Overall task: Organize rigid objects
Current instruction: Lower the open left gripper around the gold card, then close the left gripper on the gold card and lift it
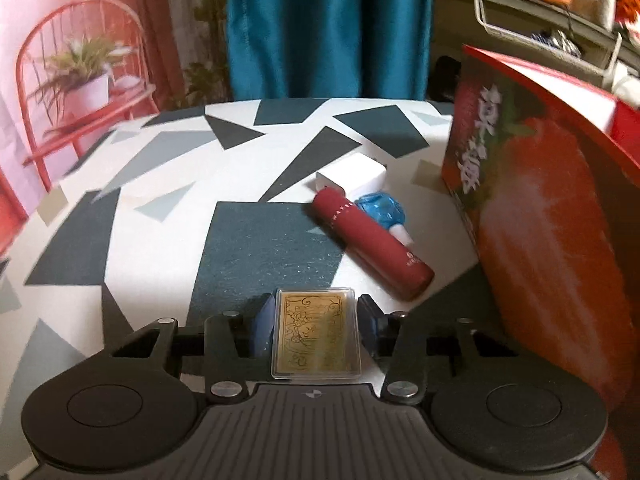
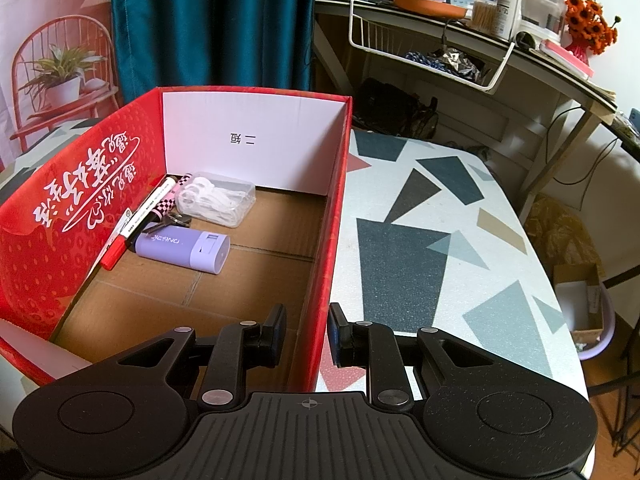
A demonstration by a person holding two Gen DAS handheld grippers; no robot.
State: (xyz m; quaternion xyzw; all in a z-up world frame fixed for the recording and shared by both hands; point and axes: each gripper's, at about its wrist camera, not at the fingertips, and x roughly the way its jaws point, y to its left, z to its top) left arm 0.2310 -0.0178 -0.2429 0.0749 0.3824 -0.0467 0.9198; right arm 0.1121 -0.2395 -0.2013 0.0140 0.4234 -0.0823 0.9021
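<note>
the left gripper (image 1: 316,332) sat narrowed around a clear card case (image 1: 315,334) on the tabletop (image 1: 120,240); a shallow edge grip risked slipping. the right gripper (image 2: 307,334) clamped the red box (image 2: 320,240) wall, which could tip.

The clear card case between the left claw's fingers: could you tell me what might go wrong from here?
1. The left claw meets the clear card case only at its thin side edges, so it may twist or slip when lifted.
2. The dark red tube lies close ahead and could get knocked and roll.
3. The right claw pinches the red box by one wall; pulling might tip it.
</note>
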